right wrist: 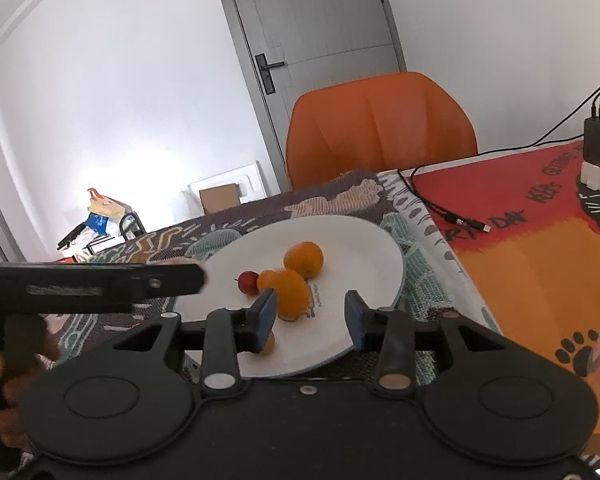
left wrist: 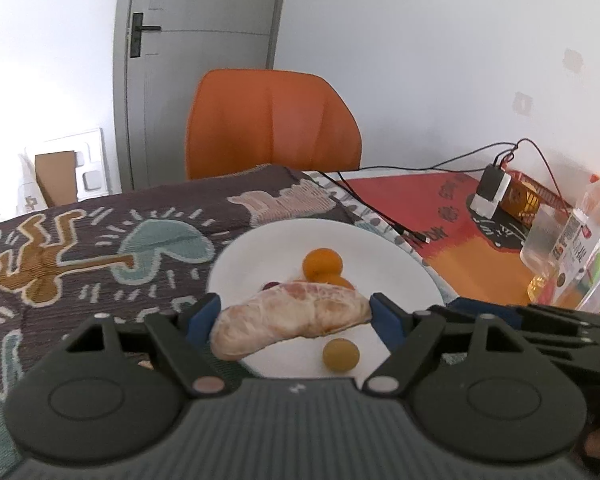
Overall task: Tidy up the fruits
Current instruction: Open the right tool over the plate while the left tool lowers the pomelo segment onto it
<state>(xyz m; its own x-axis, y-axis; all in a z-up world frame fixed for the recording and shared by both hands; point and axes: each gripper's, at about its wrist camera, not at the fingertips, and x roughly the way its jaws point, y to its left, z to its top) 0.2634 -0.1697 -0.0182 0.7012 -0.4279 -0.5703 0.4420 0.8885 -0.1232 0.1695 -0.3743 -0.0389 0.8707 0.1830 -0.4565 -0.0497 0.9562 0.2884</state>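
My left gripper (left wrist: 294, 314) is shut on a peeled pomelo segment (left wrist: 288, 322), pale pink, held just above the near edge of a white plate (left wrist: 384, 248). On the plate lie two orange fruits (left wrist: 322, 263), a small yellow fruit (left wrist: 340, 355) and a small dark red fruit, mostly hidden behind the segment. In the right wrist view the plate (right wrist: 364, 248) carries an orange (right wrist: 305, 259), a second orange fruit (right wrist: 286, 290) and the red fruit (right wrist: 248, 281). My right gripper (right wrist: 312, 312) is open and empty over the plate's near side, its left fingertip beside the second orange fruit.
An orange chair (left wrist: 272, 120) stands behind the table. Black cables (left wrist: 380, 212) and a charger (left wrist: 490, 190) lie on the red cloth at right, with a red basket (left wrist: 528, 196) and clear plastic bottles (left wrist: 576, 248). The left gripper's body (right wrist: 88, 284) crosses the right wrist view.
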